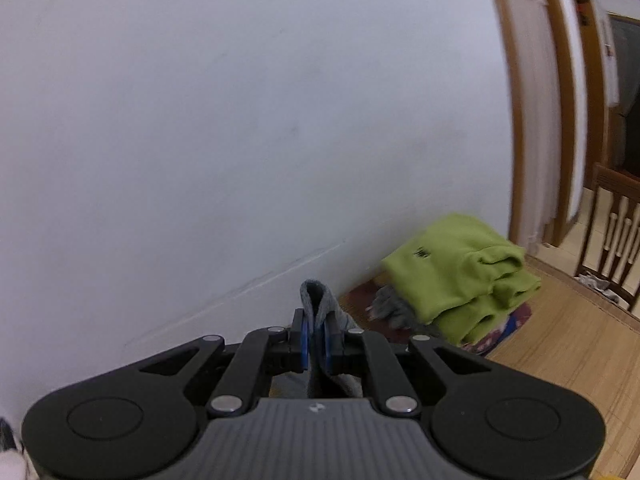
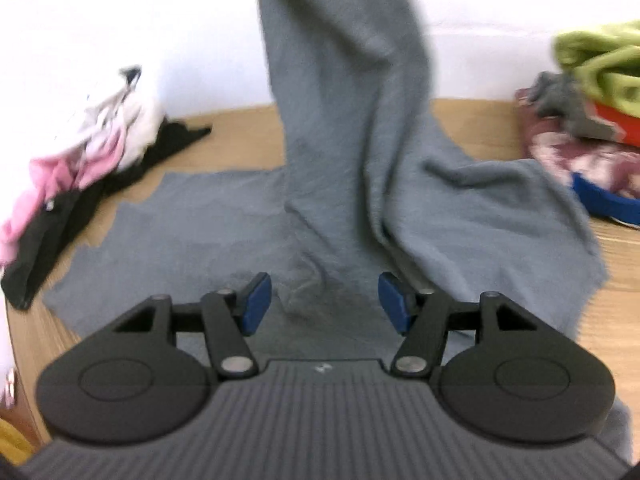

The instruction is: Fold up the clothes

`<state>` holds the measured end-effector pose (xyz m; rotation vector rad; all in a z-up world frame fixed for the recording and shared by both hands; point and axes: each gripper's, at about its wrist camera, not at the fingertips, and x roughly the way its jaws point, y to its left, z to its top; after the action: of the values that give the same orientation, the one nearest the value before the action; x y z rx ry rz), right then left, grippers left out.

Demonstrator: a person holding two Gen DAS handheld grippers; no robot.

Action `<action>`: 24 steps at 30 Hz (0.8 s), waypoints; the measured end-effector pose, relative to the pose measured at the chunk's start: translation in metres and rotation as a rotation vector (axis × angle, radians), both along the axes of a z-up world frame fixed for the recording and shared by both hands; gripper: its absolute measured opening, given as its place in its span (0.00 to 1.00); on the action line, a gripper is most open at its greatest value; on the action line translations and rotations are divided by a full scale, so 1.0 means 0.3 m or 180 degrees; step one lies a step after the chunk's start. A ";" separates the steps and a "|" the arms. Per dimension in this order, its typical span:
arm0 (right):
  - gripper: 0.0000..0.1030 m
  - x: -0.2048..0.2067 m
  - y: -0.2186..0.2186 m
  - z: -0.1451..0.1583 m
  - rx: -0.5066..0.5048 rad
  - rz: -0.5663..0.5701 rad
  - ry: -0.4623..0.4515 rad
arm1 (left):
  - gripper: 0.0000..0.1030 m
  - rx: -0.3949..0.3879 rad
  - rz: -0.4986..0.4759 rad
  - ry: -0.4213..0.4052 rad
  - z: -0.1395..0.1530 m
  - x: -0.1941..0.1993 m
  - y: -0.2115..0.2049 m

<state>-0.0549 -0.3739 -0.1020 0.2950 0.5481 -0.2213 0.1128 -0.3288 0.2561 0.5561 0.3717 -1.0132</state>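
A grey garment [image 2: 340,184] lies partly spread on the wooden surface, and one part of it rises in a column out of the top of the right wrist view. My left gripper [image 1: 316,340] is shut on a fold of this grey garment [image 1: 318,300], held up in front of the white wall. My right gripper [image 2: 324,304] stands open just above the flat part of the cloth, its blue pads [image 2: 256,304] well apart with a wrinkle of fabric between them, not pinched.
A folded green garment [image 1: 460,268] tops a pile of clothes [image 2: 580,148] by the wall at the right. Pink, white and black clothes [image 2: 80,152] lie heaped at the left. A wooden chair [image 1: 612,236] and door frame [image 1: 520,120] stand far right.
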 end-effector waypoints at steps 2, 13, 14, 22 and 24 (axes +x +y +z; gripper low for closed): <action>0.60 -0.043 -0.023 0.021 0.0015 -0.0173 -0.0101 | 0.08 0.0011 0.0076 -0.0046 -0.005 0.019 0.026; 0.26 0.093 -0.186 0.044 -0.0203 -0.0277 0.0009 | 0.08 -0.0007 0.0144 -0.0177 -0.050 0.046 0.087; 0.26 0.103 -0.200 0.040 -0.0243 -0.0323 0.0069 | 0.09 0.0017 0.0166 -0.0199 -0.087 0.050 0.050; 0.29 0.193 -0.342 -0.026 -0.0229 -0.0854 0.0373 | 0.09 0.0255 0.0557 -0.0261 -0.266 0.221 -0.043; 0.29 0.191 -0.368 -0.045 -0.0094 -0.0957 0.0395 | 0.09 0.0366 0.0676 -0.0297 -0.333 0.281 -0.083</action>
<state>0.0024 -0.4844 -0.1154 0.3359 0.6219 -0.5410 0.1970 -0.3537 0.1561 0.6509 0.3988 -0.7624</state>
